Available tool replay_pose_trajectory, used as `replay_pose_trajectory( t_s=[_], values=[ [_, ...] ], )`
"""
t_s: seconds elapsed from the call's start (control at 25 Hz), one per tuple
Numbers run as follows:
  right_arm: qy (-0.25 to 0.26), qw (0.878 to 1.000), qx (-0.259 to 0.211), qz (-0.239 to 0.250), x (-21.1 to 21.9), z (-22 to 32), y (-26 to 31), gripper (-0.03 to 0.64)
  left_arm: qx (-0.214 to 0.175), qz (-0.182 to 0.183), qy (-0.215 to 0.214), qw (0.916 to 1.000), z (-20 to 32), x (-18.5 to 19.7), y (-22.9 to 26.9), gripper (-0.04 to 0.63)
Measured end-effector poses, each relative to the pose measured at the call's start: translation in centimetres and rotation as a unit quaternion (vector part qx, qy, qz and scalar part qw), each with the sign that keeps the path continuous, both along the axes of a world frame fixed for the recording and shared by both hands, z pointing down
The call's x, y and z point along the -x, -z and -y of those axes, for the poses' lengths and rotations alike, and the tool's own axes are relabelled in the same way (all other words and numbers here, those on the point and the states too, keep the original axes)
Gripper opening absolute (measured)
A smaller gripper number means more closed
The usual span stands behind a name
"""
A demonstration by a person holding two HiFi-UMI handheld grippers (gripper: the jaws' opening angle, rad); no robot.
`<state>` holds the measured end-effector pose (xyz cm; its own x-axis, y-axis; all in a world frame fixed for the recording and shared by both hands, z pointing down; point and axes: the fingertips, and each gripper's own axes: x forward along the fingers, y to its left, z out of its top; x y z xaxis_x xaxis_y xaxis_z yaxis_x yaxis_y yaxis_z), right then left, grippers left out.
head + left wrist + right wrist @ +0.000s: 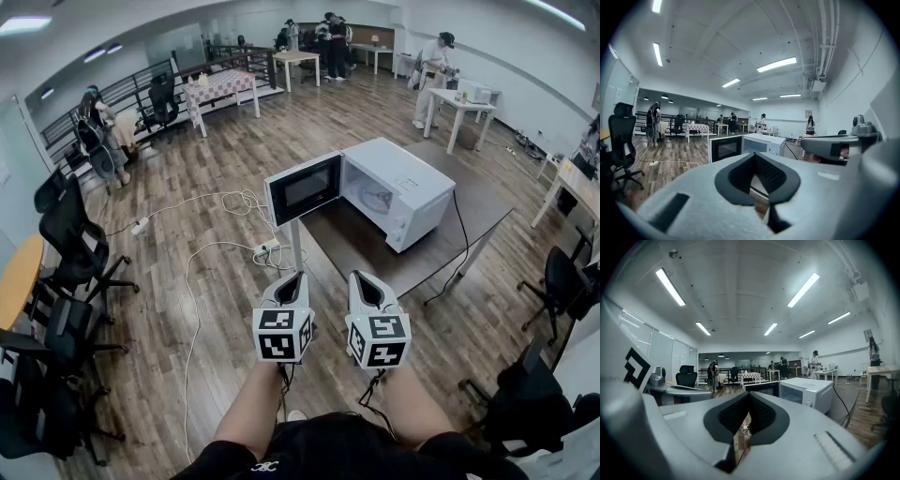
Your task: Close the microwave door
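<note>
A white microwave (405,183) stands on a dark table (370,253). Its black-windowed door (304,188) is swung wide open to the left, out past the table's corner. Both grippers are held side by side short of the table and point at the microwave without touching it. My left gripper (292,276) is shut and holds nothing. My right gripper (362,276) has its jaws together and is empty too. The left gripper view has the door (725,148) and the body (765,143) beyond the closed tips (756,160). In the right gripper view, the microwave (809,393) sits right of the tips (749,398).
White cables (217,223) and a power strip (268,248) lie on the wood floor left of the table. Black office chairs (67,246) line the left side and another chair (565,281) stands at the right. White tables (461,105) and several people are at the back.
</note>
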<state>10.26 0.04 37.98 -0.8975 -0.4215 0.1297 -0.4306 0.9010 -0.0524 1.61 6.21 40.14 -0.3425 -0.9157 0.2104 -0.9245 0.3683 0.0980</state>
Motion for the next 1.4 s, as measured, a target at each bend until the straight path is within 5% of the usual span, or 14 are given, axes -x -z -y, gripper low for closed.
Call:
replay_pose_trajectory(
  t_s=[0.72,1.4],
  values=[
    [0.024,1.000,0.000,-0.008,2.2,-1.8,-0.5,0.009,0.006,-0.014,0.016,0.9998,-1.5,1.7,-0.6,0.009],
    [0.002,1.000,-0.005,-0.009,10.0,-6.6,-1.0,0.009,-0.004,-0.026,-0.003,0.9996,-5.8,9.2,-0.9,0.009]
  ],
)
